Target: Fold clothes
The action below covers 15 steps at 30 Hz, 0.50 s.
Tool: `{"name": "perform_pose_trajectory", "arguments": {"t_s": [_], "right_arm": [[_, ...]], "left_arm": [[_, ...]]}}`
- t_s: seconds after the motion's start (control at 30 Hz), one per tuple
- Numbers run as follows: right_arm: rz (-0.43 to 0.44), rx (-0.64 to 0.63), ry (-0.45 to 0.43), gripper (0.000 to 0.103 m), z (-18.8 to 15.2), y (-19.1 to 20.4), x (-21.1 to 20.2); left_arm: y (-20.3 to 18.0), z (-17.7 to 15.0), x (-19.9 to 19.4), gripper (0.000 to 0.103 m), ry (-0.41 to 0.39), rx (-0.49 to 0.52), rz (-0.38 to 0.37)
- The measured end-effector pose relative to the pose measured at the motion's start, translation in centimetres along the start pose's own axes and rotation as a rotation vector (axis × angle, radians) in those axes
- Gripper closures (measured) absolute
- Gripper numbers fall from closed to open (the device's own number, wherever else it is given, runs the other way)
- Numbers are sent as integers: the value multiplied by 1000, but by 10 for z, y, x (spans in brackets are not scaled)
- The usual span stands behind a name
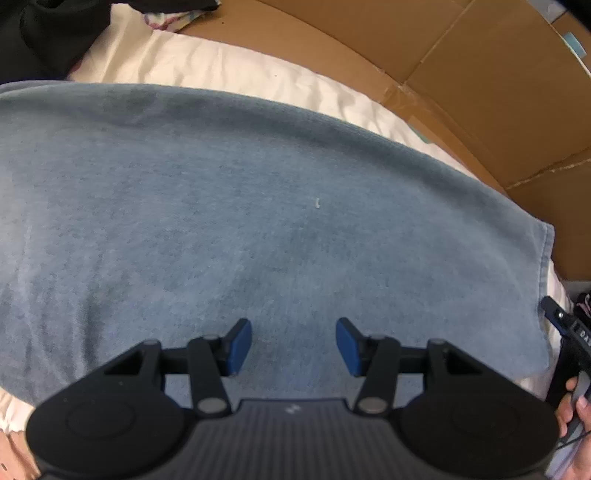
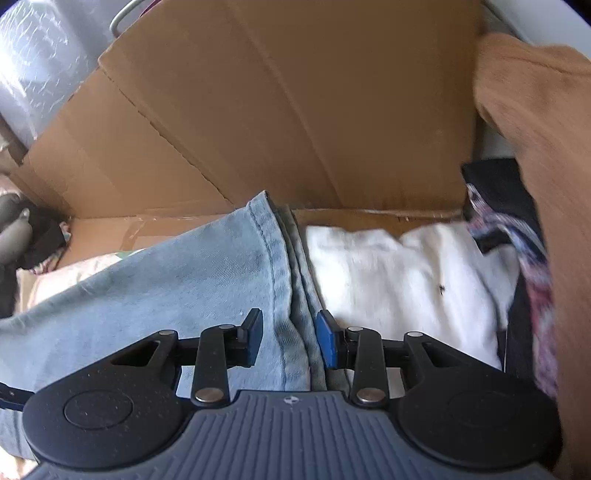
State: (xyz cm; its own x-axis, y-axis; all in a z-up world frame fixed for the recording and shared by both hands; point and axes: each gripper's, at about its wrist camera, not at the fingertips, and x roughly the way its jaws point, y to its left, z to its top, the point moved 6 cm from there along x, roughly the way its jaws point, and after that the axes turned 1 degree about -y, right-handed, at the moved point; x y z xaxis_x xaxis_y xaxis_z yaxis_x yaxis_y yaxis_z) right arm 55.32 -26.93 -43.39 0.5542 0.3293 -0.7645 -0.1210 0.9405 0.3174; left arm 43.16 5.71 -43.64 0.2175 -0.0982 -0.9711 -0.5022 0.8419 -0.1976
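Observation:
A blue denim garment lies spread flat over white bedding and fills most of the left wrist view. My left gripper hovers open just above its near part, with nothing between the blue pads. In the right wrist view the same light blue denim ends in a stitched hem edge that runs between the fingers. My right gripper straddles that edge, partly closed but open, and the cloth lies flat between the pads, not pinched.
Flattened cardboard stands behind the bedding. A white garment lies right of the denim, with patterned fabric and an orange-brown cloth beyond it. Black clothing sits far left. A hand shows at the right edge.

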Motion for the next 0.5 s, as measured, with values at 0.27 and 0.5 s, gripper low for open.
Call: {"name": "perform_pose_trajectory", "arguments": {"t_s": [0.27,0.5], "right_arm": [[3,-56,25,85,-1,4,1],[-10,-82,31,88,-1,5,-3]], "left_arm": [[0,2,5,49,6,-5,0],[2,1,2,49,7,-7,3]]}}
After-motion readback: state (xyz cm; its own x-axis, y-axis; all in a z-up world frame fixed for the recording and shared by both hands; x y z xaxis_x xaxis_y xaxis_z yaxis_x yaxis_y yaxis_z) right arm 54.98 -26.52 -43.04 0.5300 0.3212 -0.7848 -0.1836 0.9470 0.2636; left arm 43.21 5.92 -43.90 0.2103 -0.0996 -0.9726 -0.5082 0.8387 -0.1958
